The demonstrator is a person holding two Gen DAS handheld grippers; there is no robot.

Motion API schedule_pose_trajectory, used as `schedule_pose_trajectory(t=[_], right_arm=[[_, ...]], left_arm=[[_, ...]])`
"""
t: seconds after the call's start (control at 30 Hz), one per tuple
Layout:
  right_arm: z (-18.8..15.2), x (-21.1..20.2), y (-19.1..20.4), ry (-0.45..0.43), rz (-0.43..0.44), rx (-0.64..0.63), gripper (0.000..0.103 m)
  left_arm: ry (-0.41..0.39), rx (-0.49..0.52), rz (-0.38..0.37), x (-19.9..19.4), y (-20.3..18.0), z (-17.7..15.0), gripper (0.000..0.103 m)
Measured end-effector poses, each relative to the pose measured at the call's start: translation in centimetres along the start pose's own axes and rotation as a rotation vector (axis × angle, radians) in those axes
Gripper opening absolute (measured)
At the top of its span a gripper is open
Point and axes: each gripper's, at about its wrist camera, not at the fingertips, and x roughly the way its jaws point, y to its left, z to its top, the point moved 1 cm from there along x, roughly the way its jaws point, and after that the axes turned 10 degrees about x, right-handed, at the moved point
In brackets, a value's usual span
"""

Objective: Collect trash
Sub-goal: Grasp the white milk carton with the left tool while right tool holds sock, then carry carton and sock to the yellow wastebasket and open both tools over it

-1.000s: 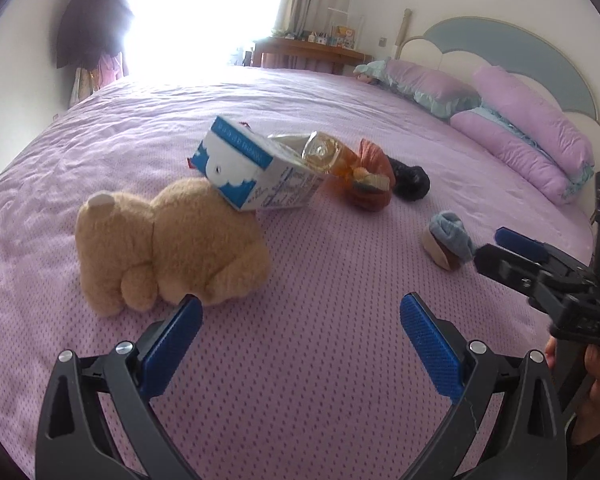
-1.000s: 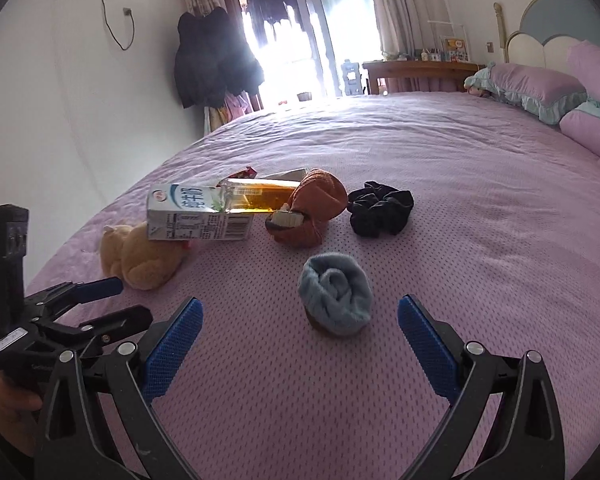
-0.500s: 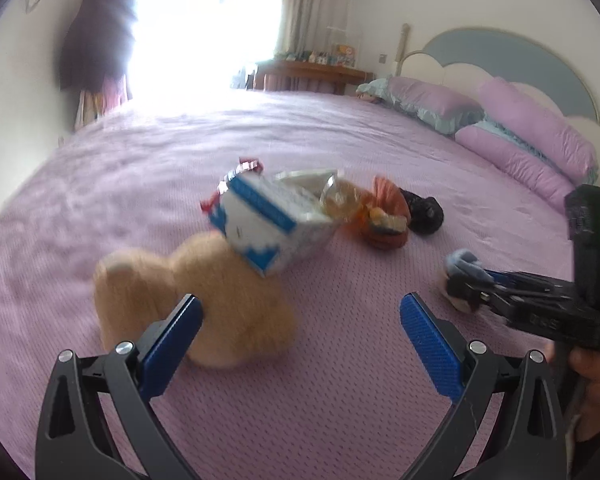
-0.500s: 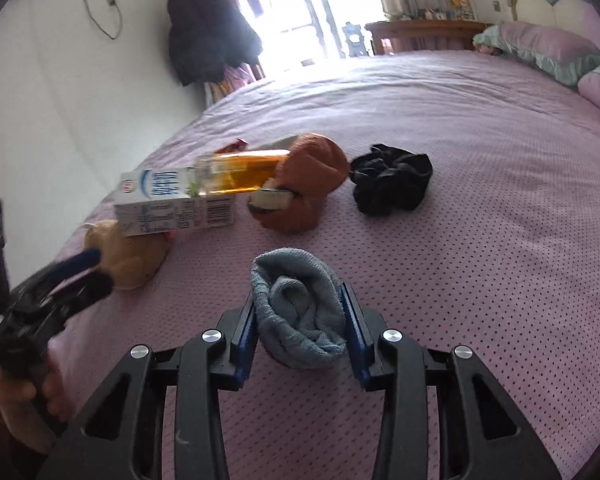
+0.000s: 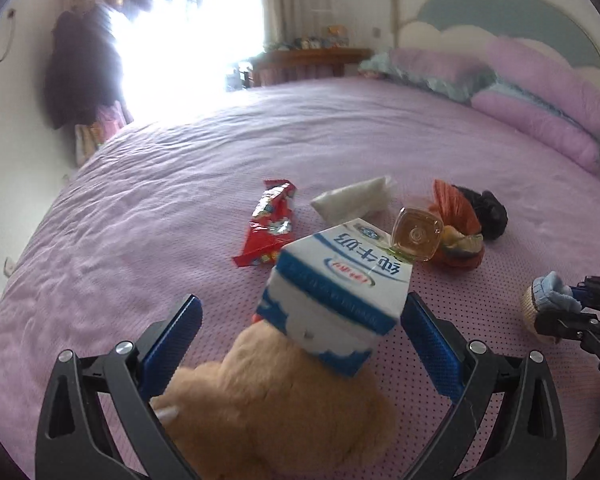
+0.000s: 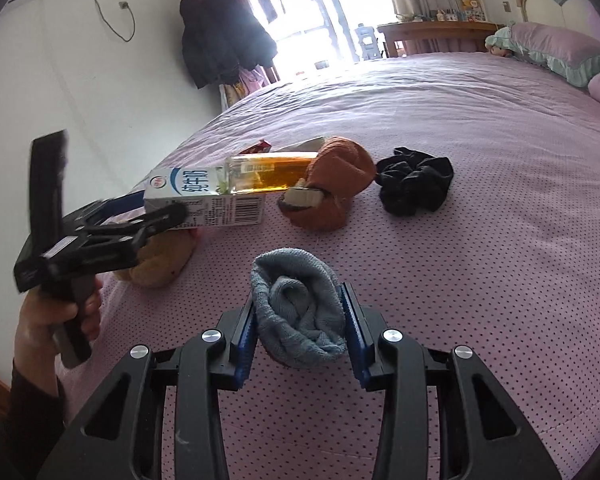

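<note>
Bed (image 5: 148, 216): a big purple cover is lying under everything.
Pillows (image 5: 540, 92): purple ones are sitting at the far end of the bed, well away from the milk box.
Teddy bear (image 5: 268, 412): the tan bear is lying under the near end of the milk box, touching it.
Milk box (image 5: 340, 292): the blue and white box is leaning on the teddy bear, right in the middle of the mess.
Left claw (image 5: 300, 336): its blue fingers (image 5: 172, 340) are staying wide open, one on each side of the milk box, not squeezing it.
Right claw (image 6: 299, 322): it is squeezing the blue sock from both sides, on the right of the milk box.
Blue sock (image 6: 298, 312): the rolled sock is sitting between the right claw's fingers.
Bottle (image 6: 272, 172): the one with yellow juice is lying against the far end of the milk box.
Orange sock (image 6: 328, 184): it is lying just right of the bottle.
Black hair tie (image 6: 414, 184): it is lying beside the orange sock, farther from the milk box.
Red wrapper (image 5: 270, 226): it is lying just behind the milk box, to the left.
White tissue pack (image 5: 354, 200): it is lying behind the milk box, near the red wrapper.
</note>
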Motion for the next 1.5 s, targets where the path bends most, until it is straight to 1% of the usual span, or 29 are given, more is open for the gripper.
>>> schedule_pose_trajectory(t=[0.1,0.13,0.17,0.2,0.33,0.43,0.6,0.73,0.9,1.03,1.2,1.37,1.5], right_arm=[[0.0,0.4,0.1,0.004,0.000,-0.002,0.038],[0.0,0.5,0.2,0.005,-0.001,-0.001,0.038],[0.1,0.6,0.2,0.006,-0.002,-0.001,0.038],[0.0,0.5,0.1,0.006,-0.003,-0.001,0.038],[-0.3,0.2,-0.1,0.005,-0.007,0.004,0.038],[-0.7,-0.4,-0.1,0.001,-0.004,0.003,0.038],[-1.6,-1.6,0.4,-0.004,0.004,-0.005,0.038],[-2.4,-2.7,0.9,-0.009,0.005,-0.007,0.038],[-3.3,-4.9,1.3,-0.027,-0.004,-0.014,0.038],[-4.2,-7.3,0.9,-0.053,-0.015,-0.011,0.038],[-5.8,-10.5,0.1,-0.086,-0.042,0.005,0.038],[-7.6,-14.0,-1.6,-0.122,-0.080,0.033,0.038],[-10.3,-17.9,-4.0,-0.160,-0.132,0.076,0.038]], left_arm=[[0.003,0.039,-0.023,0.6,-0.7,0.4,0.098],[0.005,0.046,-0.029,0.6,-0.9,0.3,0.087],[0.010,0.049,-0.045,0.6,-1.1,0.4,0.073],[0.023,0.040,-0.066,0.6,-1.2,0.3,0.072],[0.012,0.015,-0.077,-0.3,-1.4,0.2,0.065],[-0.010,0.008,-0.058,-1.7,-1.1,-0.1,0.063],[-0.058,-0.033,-0.060,-4.6,-0.6,-0.7,0.061],[-0.098,-0.066,-0.098,-7.0,-0.7,-1.4,0.059],[-0.150,-0.071,-0.133,-10.1,-1.9,-2.3,0.055],[-0.171,-0.066,-0.198,-11.9,-3.7,-2.7,0.054],[-0.179,-0.038,-0.270,-12.9,-6.6,-2.8,0.054],[-0.184,-0.005,-0.384,-13.5,-11.0,-2.7,0.054],[-0.178,0.032,-0.503,-13.8,-15.6,-2.7,0.054]])
